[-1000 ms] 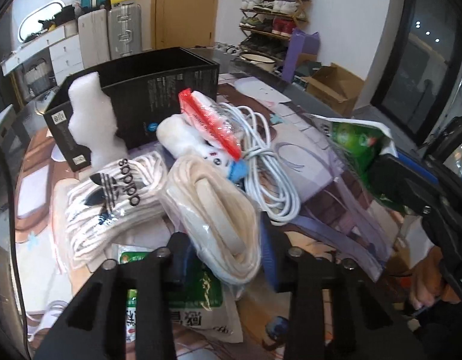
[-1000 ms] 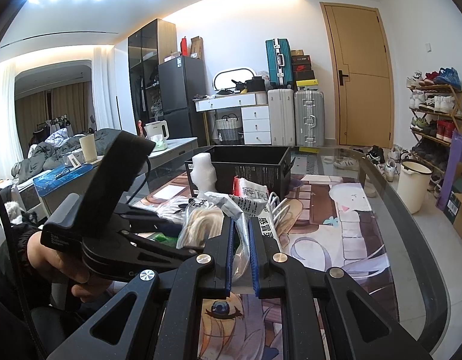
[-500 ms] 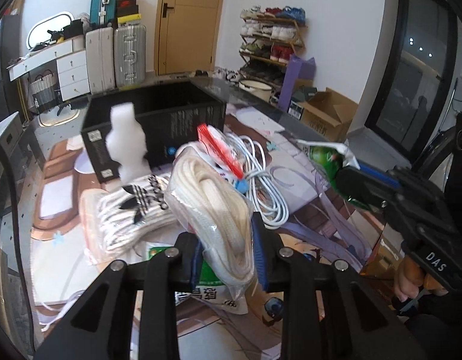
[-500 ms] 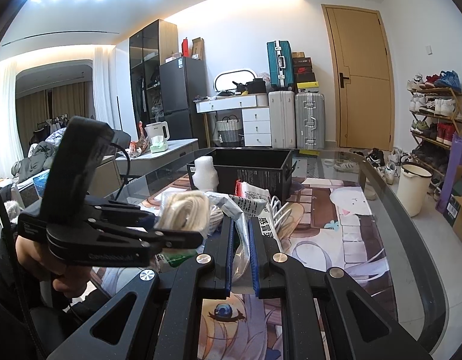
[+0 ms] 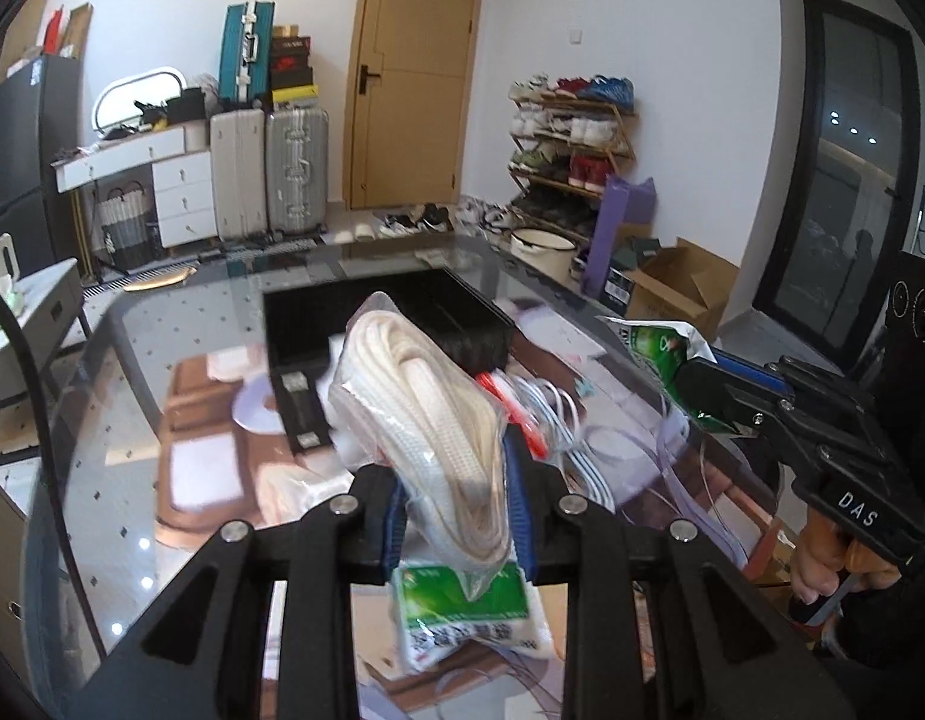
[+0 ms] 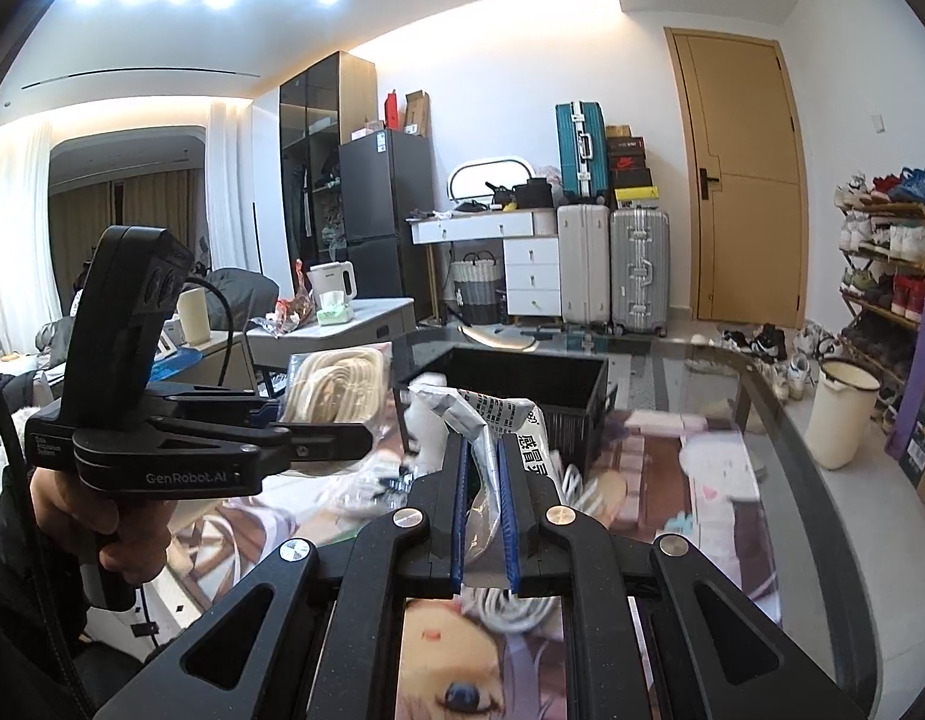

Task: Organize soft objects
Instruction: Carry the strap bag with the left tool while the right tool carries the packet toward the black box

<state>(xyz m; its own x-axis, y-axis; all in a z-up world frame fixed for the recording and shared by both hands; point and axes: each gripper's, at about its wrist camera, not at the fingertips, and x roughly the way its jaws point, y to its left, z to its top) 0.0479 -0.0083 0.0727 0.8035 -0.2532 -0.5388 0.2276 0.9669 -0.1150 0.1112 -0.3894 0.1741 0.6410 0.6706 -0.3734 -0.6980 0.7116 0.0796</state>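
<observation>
Jaws of your left gripper [image 5: 456, 516] clamp the bagged white cord [image 5: 426, 414], held above the tabletop [image 5: 120, 420]. Your right gripper [image 6: 481, 516] pinches a green-and-white packet [image 6: 498, 420], raised before the black box [image 6: 522, 384].

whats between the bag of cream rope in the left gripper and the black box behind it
Nothing: in the right wrist view, the bagged rope hangs in the air beside the black box, with only bare glass tabletop between them.

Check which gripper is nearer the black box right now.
Left. The left gripper, shut on the bag of white cord, is close in front of the black box. The right gripper, shut on a printed packet, sits farther back.
</observation>
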